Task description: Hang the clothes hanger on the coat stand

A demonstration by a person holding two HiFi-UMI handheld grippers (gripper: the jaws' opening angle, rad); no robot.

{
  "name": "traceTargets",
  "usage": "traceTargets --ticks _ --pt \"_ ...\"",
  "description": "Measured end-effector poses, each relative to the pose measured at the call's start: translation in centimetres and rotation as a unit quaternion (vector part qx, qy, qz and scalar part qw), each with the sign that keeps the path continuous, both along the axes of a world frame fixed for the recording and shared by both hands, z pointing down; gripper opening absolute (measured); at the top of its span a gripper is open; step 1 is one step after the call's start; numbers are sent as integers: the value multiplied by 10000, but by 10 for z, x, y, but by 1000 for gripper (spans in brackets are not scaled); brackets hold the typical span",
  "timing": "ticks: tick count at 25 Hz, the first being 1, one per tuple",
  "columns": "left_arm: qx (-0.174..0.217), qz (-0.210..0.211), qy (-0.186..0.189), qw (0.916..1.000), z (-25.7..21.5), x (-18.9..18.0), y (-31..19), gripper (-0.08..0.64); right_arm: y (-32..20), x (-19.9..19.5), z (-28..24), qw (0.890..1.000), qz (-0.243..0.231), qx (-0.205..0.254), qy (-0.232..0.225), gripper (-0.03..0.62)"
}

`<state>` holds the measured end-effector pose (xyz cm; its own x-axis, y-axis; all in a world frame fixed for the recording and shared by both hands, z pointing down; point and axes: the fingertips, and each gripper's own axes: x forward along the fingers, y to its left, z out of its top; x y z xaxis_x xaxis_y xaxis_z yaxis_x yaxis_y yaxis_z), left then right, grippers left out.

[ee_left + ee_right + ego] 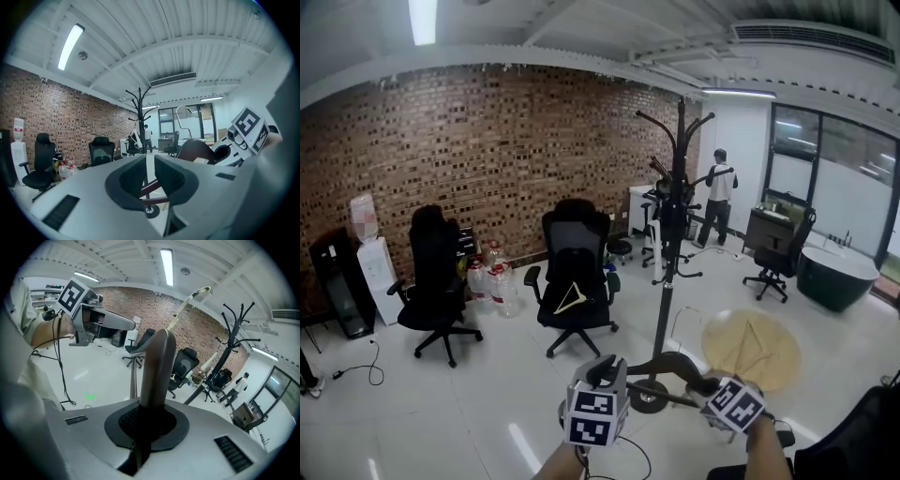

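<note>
The left gripper [602, 373] and the right gripper [705, 384] each clench one end of the dark wooden clothes hanger [661, 360], holding it roughly level between them. Beyond it, well apart, stands the black coat stand [679, 197].

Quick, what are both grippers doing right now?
Left gripper: closed on the hanger.
Right gripper: closed on the hanger too.

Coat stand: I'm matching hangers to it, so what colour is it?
Black. The tall branched coat stand shows best in the head view.
</note>
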<state>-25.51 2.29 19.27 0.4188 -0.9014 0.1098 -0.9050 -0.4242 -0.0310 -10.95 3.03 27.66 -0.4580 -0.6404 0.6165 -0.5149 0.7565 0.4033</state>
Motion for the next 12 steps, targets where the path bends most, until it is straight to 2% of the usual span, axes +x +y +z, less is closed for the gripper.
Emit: traceTargets --ticks 7,12 --pt "185 -70 -89 9998 -29 23 -66 60 -89 5 -48 9992 -255 278 -122 1" --pt "125 -137 -150 9997 -20 58 -137 54 -165 30 -48 9983 -474 274 -216 1"
